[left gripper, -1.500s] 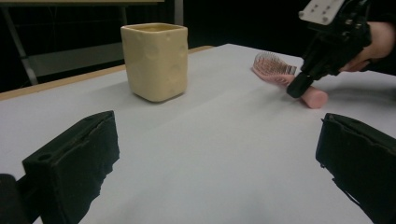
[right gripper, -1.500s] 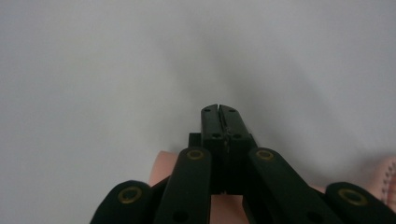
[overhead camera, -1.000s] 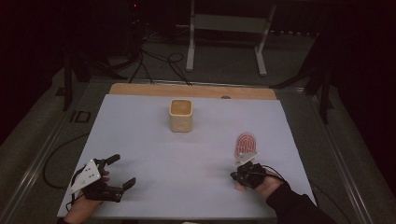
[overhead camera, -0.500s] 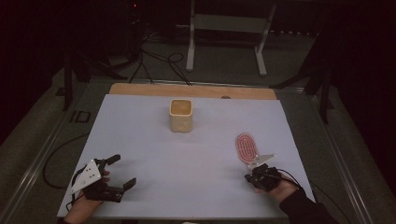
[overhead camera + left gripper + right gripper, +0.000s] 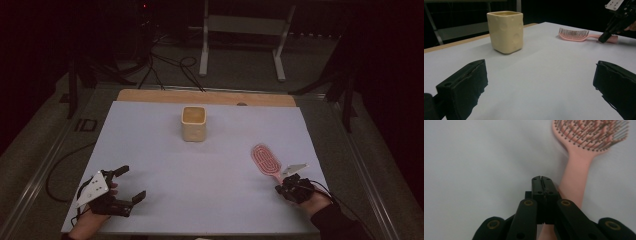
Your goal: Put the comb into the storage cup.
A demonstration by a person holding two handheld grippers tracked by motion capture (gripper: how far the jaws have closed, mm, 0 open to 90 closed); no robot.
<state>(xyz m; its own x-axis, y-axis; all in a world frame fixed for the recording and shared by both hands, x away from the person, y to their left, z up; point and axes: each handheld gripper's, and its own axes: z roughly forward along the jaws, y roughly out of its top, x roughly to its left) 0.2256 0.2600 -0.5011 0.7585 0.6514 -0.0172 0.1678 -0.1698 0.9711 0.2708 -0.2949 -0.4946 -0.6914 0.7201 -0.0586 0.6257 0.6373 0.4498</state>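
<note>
My right gripper [image 5: 541,178], jaws closed and empty, hovers beside the pink hairbrush [image 5: 579,170]; my left gripper [image 5: 125,186] rests open, near left.

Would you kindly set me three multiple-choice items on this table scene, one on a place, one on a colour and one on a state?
1. Where does the brush lie?
A. inside the cup
B. flat on the table, in front of the right gripper
C. between the left gripper's jaws

2. What colour is the brush?
A. pink
B. blue
C. green

3. How do the left gripper's jaws stand?
A. shut on the cup
B. shut on nothing
C. wide open with nothing between them

Answers:
1 B: the high view shows it on the table, its handle towards the right gripper, well apart from the cup.
2 A: head and handle are pink in all three views.
3 C: the left gripper shows its two jaws far apart over bare table in its own view.
</note>
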